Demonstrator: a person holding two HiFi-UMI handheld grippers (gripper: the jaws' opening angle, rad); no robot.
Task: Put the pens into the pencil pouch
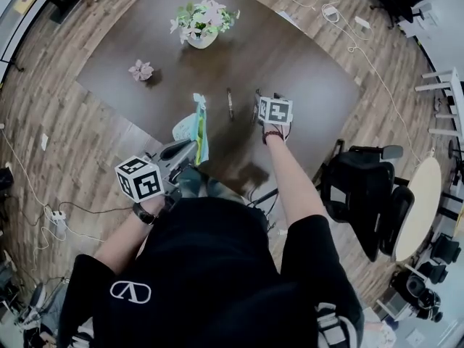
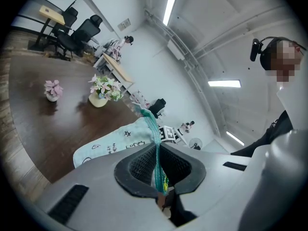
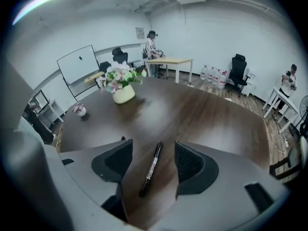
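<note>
The pouch [image 2: 113,146] is soft, pale mint cloth with black doodles and lettering, edged by a ribbed teal zip band. The left gripper [image 2: 157,154] has its jaws closed on that band, whose teal strip runs down between the dark, cross-hatched pads. In the head view the pouch [image 1: 194,127] hangs upright from the left gripper [image 1: 190,148] above the near edge of the table [image 1: 297,56], with the zip edge turned toward the right gripper. What it holds cannot be seen; only a bit of yellow-green shows low in the pinch.

The table is smooth dark brown wood with a faint sheen and a rounded outline, and it stands on a plank floor.

The right gripper [image 3: 153,146] has its jaws apart and tilts down at the table. A slim black pen [image 3: 151,166] with a pale label on its barrel lies flat on the wood between the jaws, and neither ribbed pad touches it. The head view shows another pen [image 1: 230,104] — thin, dark, straight — lying on the table between the pouch and the right gripper [image 1: 270,98], apart from both.

Farther back stands a round cream pot [image 1: 202,40] filled with pink and white flowers and green leaves. A small pink bloom [image 1: 141,69] in a tiny pot sits well apart from it.
</note>
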